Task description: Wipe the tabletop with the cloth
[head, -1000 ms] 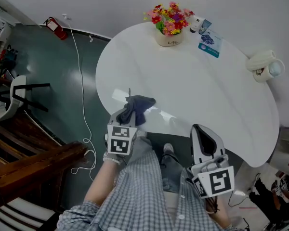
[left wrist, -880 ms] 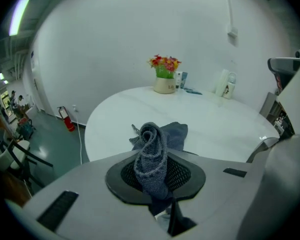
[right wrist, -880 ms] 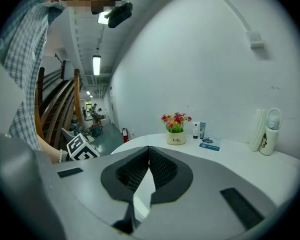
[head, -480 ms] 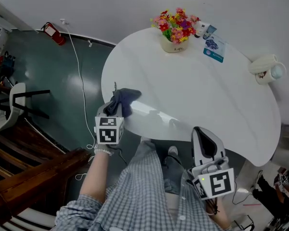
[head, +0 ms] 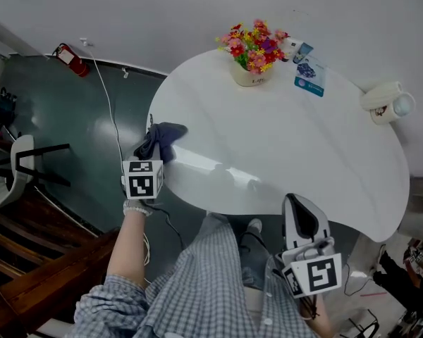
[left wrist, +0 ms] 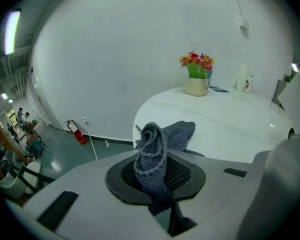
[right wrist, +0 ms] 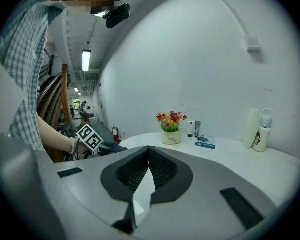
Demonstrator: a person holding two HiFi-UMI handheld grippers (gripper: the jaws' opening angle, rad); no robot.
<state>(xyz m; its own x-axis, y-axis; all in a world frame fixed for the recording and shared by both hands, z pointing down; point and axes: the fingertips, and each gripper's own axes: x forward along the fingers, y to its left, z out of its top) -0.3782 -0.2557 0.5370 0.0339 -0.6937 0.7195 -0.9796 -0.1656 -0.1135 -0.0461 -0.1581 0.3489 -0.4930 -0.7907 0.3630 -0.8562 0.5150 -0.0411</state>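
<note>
The left gripper [head: 154, 150] is clamped on the dark cloth [head: 165, 133] at the table's [head: 303, 139] left edge, with its wiping seemingly barely begun and most of the top left to do, while the right gripper [head: 301, 220] hangs closed and empty.

Knit-textured grey cloth [left wrist: 151, 159], glossy smooth white tabletop [head: 303, 139], possibly ceramic flowerpot [head: 248, 76]

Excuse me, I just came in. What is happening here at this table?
A person holds a gripper in each hand. The left claw is shut on a dark grey cloth at the left edge of the round white table, apparently for wiping. The right claw is shut and empty, held by the table's near edge, close to the person's body. A flower pot stands at the far side.
</note>
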